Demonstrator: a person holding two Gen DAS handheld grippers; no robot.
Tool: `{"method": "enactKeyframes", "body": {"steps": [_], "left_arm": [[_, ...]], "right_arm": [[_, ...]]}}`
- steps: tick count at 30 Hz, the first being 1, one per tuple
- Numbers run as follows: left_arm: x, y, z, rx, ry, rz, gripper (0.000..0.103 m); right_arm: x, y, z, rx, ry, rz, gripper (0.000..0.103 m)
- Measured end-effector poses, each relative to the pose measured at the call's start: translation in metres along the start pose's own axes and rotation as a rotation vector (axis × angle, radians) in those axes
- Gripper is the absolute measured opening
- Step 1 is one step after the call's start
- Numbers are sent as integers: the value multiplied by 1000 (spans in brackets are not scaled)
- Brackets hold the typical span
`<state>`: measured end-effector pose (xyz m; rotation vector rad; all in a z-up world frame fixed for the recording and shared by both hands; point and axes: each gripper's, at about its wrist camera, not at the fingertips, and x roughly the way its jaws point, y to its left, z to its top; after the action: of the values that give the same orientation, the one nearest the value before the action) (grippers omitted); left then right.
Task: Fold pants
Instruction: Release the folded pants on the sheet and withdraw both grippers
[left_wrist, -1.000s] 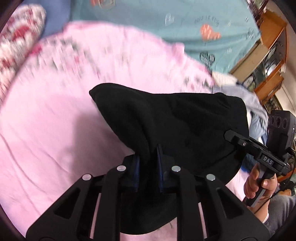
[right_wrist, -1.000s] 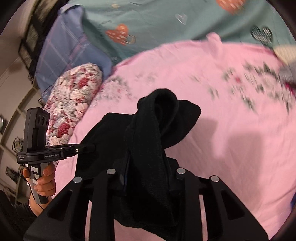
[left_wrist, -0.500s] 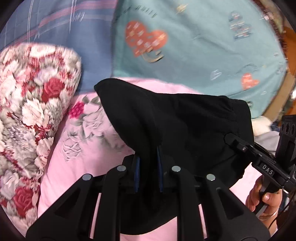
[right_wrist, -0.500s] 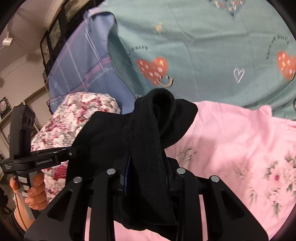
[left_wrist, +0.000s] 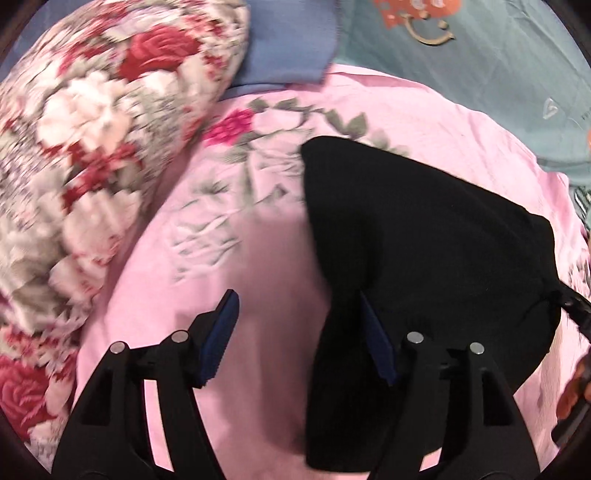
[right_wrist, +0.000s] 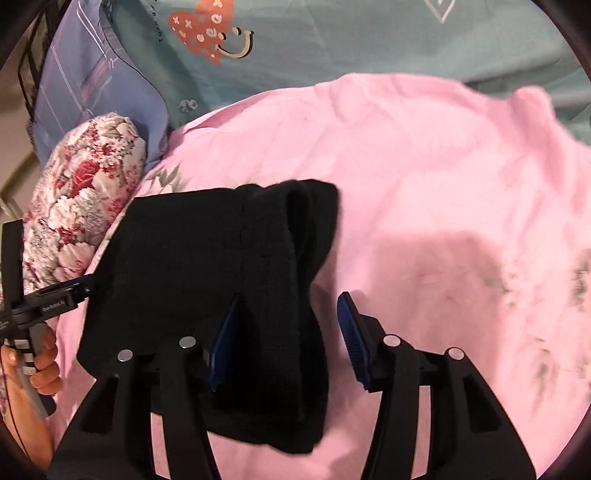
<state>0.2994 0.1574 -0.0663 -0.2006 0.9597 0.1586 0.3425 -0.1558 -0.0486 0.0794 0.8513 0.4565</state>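
Note:
The black pants (left_wrist: 424, 251) lie folded in a thick bundle on the pink floral bedsheet (left_wrist: 258, 295). My left gripper (left_wrist: 297, 314) is open, its blue-padded jaws wide apart, with the pants' left edge against the right jaw. In the right wrist view the pants (right_wrist: 221, 266) lie in front, with a ribbed fold running down between the jaws. My right gripper (right_wrist: 290, 317) is open, and the fold rests against its left jaw. The left gripper's handle and the hand holding it (right_wrist: 26, 332) show at the far left.
A red and white floral pillow (left_wrist: 92, 147) lies at the left of the sheet. A blue pillow (right_wrist: 92, 85) and a teal sheet with heart prints (right_wrist: 332, 44) lie behind. Bare pink sheet (right_wrist: 461, 221) stretches to the right.
Both grippers have opened and let go of the pants, which were pinched before. The pants have come down from being held up onto the pink sheet.

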Motion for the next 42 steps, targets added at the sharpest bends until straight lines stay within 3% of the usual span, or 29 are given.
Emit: {"method": "enactKeyframes", "body": {"steps": [4, 6, 7, 9, 12, 14, 16, 19, 21, 23, 25, 27, 28, 33, 42], "left_arm": [[-13, 10, -14, -51, 20, 25, 67], [-23, 10, -24, -64, 44, 27, 67], [-30, 9, -28, -70, 47, 18, 66], [-49, 4, -40, -60, 34, -3, 67], [-80, -7, -61, -32, -12, -46, 78], [-94, -16, -75, -10, -28, -55, 78], [-106, -26, -88, 15, -36, -61, 79], [-125, -40, -107, 62, -54, -55, 79], [-138, -48, -117, 93, -82, -50, 79], [-150, -53, -125, 110, -122, -23, 81], [-162, -56, -130, 104, -156, -12, 91], [-173, -59, -134, 89, -180, -9, 95], [-179, -61, -135, 94, -188, -8, 96], [-200, -70, -141, 120, -239, 13, 100], [-211, -65, -153, 122, -235, 0, 100]], "right_arm": [[-32, 18, -6, -40, -93, -72, 53], [-23, 24, -11, -66, -33, -129, 53], [-9, 19, -15, -53, 45, -195, 54], [-13, 2, -21, 82, 68, -134, 55], [-56, 0, -32, 169, -17, -98, 58], [-87, 9, -46, 143, -69, -108, 60], [-104, 18, -61, 129, -51, -136, 61], [-125, 26, -87, 139, -22, -98, 62], [-137, 34, -104, 127, -14, -99, 73], [-144, 53, -112, 75, -47, -122, 76], [-153, 67, -117, 42, -89, -129, 76], [-162, 78, -122, 33, -134, -158, 93], [-164, 81, -123, 29, -148, -172, 95], [-175, 101, -128, -40, -164, -206, 96], [-198, 117, -143, -60, -214, -236, 97]]}}
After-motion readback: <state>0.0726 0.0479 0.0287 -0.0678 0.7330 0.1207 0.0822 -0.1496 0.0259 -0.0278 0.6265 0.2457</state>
